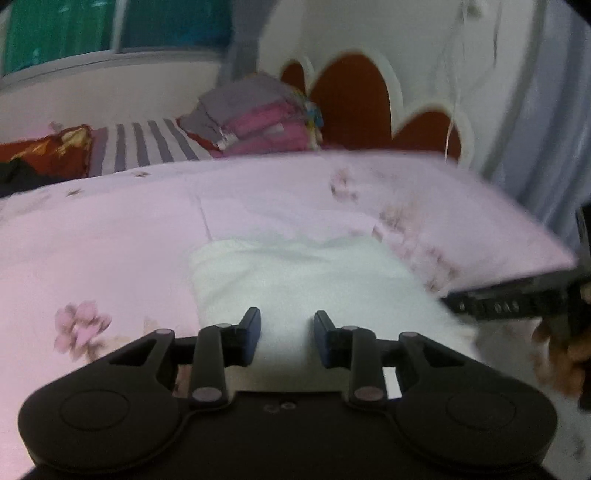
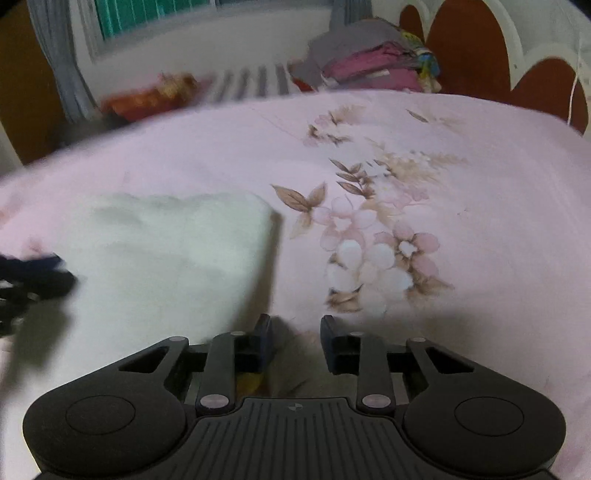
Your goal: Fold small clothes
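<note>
A small white garment (image 1: 295, 273) lies flat on the pink flowered bedsheet (image 1: 110, 229). My left gripper (image 1: 287, 334) is open and empty over the garment's near part. In the right wrist view the same white garment (image 2: 166, 251) lies to the left, and my right gripper (image 2: 295, 339) is open and empty over the bedsheet (image 2: 480, 206), just right of the garment's near right edge. The left gripper (image 2: 33, 280) shows blurred at that view's left edge. The right gripper's body (image 1: 517, 302) shows at the right edge of the left wrist view.
A pile of folded pink and grey clothes (image 1: 255, 118) sits at the bed's head by a red and white headboard (image 1: 354, 103). A striped pillow (image 1: 147, 147) and a red cushion (image 1: 55, 151) lie at the far left. A window (image 1: 110, 29) is behind.
</note>
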Available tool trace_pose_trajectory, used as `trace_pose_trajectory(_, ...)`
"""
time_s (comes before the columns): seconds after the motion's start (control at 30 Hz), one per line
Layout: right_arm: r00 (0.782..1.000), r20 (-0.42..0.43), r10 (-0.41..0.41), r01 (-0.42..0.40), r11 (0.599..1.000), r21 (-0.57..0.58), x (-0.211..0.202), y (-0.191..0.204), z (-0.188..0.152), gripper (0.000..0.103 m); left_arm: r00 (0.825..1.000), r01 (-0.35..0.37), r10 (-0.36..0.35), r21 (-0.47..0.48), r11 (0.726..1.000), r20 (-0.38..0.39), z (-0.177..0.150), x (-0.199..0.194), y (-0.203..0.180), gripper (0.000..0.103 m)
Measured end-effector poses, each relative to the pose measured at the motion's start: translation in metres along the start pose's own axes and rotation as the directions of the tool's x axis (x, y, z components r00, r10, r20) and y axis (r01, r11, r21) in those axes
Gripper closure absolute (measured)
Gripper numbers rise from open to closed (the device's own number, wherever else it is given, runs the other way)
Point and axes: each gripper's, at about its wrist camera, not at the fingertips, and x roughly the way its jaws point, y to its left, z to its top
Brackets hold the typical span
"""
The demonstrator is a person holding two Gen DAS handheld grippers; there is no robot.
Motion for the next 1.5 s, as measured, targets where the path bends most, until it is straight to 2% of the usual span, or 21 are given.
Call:
trace_pose_trajectory(0.07, 0.997, 0.059, 0.052, -0.053, 0.998, 0.015, -0.025, 0.003, -0.011, 0.073, 0.999, -0.035, 0.035, -0.023, 0.999, 0.032, -0.012, -0.015, 0.002, 0.073)
trace_pose_trajectory(0.13, 0.990, 0.104, 0.093, -0.093, 0.996, -0.009, -0.040, 0.014, -0.020, 0.073, 1.000, -0.025, 0.026, -0.073, 0.997, 0.003, -0.024, -0.015, 0.006, 0.073)
trace_pose_trajectory(0.17, 0.988, 0.108, 0.107, -0.105, 0.994, -0.022, -0.044, 0.020, -0.024, 0.073, 0.999, -0.027, 0.024, -0.088, 0.996, -0.036, -0.028, -0.008, 0.005, 0.073)
trace_pose_trajectory(0.23, 0.990, 0.080, 0.112, -0.109, 0.993, -0.043, -0.040, 0.033, -0.029, 0.073, 0.997, -0.064, 0.062, -0.042, 0.997, -0.047, -0.032, -0.001, -0.006, 0.072)
trace_pose_trajectory(0.33, 0.998, 0.054, 0.014, -0.011, 0.998, -0.061, -0.029, 0.036, -0.033, 0.072, 0.992, -0.104, 0.106, 0.032, 0.994, -0.072, -0.025, 0.003, -0.020, 0.072)
trace_pose_trajectory(0.4, 0.994, 0.027, -0.102, 0.103, 0.993, -0.063, -0.027, 0.032, -0.031, 0.073, 0.991, -0.103, 0.107, 0.052, 0.993, -0.084, -0.019, -0.003, -0.022, 0.072)
trace_pose_trajectory(0.43, 0.993, 0.009, -0.120, 0.120, 0.991, -0.062, -0.028, 0.030, -0.033, 0.073, 0.993, -0.092, 0.095, 0.052, 0.994, -0.068, -0.019, -0.011, -0.021, 0.073)
trace_pose_trajectory(0.5, 0.999, 0.042, -0.021, 0.019, 0.999, 0.030, -0.047, 0.020, -0.039, 0.073, 0.996, -0.081, 0.082, 0.039, 0.996, -0.041, -0.027, -0.030, -0.019, 0.072)
trace_pose_trajectory(0.57, 0.995, 0.098, -0.004, 0.002, 1.000, 0.015, -0.069, 0.028, -0.049, 0.072, 0.996, -0.086, 0.086, 0.037, 0.996, -0.022, -0.040, -0.045, -0.019, 0.072)
trace_pose_trajectory(0.63, 0.991, 0.113, 0.073, -0.074, 0.997, 0.005, -0.082, 0.041, -0.057, 0.072, 0.996, -0.090, 0.090, 0.008, 0.996, -0.012, -0.054, -0.053, -0.017, 0.072)
trace_pose_trajectory(0.77, 0.989, 0.059, 0.139, -0.135, 0.989, -0.061, -0.078, 0.073, -0.075, 0.072, 0.998, -0.025, 0.021, -0.064, 0.998, -0.064, -0.073, -0.055, -0.021, 0.072)
trace_pose_trajectory(0.87, 0.996, -0.026, 0.080, -0.083, 0.989, -0.126, -0.067, 0.088, -0.092, 0.072, 0.993, -0.016, 0.011, -0.043, 0.999, -0.118, -0.091, -0.052, -0.036, 0.072)
trace_pose_trajectory(0.93, 0.998, -0.021, 0.054, -0.057, 0.990, -0.130, -0.072, 0.085, -0.103, 0.072, 0.993, -0.029, 0.027, -0.008, 1.000, -0.116, -0.103, -0.059, -0.049, 0.066)
trace_pose_trajectory(1.03, 0.999, -0.018, 0.031, -0.033, 0.989, -0.142, -0.078, 0.074, -0.115, 0.072, 0.992, -0.043, 0.042, -0.011, 0.999, -0.119, -0.107, -0.069, -0.052, 0.043)
trace_pose_trajectory(1.07, 1.000, -0.018, 0.013, -0.015, 0.988, -0.154, -0.080, 0.073, -0.118, 0.072, 0.993, -0.056, 0.052, -0.028, 0.998, -0.104, -0.106, -0.074, -0.048, 0.018)
trace_pose_trajectory(1.1, 1.000, -0.026, 0.003, -0.007, 0.989, -0.150, -0.081, 0.070, -0.118, 0.060, 0.996, -0.070, 0.067, -0.046, 0.996, -0.067, -0.103, -0.080, -0.044, 0.003)
trace_pose_trajectory(1.13, 1.000, -0.020, 0.006, -0.008, 0.993, -0.122, -0.085, 0.064, -0.114, 0.050, 0.997, -0.081, 0.080, -0.061, 0.995, -0.019, -0.096, -0.086, -0.038, 0.003)
trace_pose_trajectory(1.2, 0.998, 0.046, 0.047, -0.044, 0.997, -0.058, -0.099, 0.049, -0.110, 0.038, 0.996, -0.089, 0.089, -0.082, 0.993, -0.003, -0.083, -0.083, -0.027, 0.008)
trace_pose_trajectory(1.33, 0.992, 0.097, 0.075, -0.078, 0.997, 0.029, -0.087, 0.036, -0.072, 0.038, 0.997, -0.079, 0.079, -0.176, 0.981, -0.012, -0.056, -0.058, 0.002, 0.021)
trace_pose_trajectory(1.43, 0.990, 0.062, 0.129, -0.136, 0.984, 0.112, -0.058, 0.028, -0.049, 0.038, 0.997, -0.069, 0.055, -0.273, 0.959, -0.059, -0.048, -0.035, 0.015, 0.021)
trace_pose_trajectory(1.5, 0.988, 0.036, 0.153, -0.155, 0.986, 0.064, -0.046, 0.032, -0.041, 0.038, 0.995, -0.079, 0.057, -0.281, 0.956, -0.084, -0.047, -0.026, 0.016, 0.021)
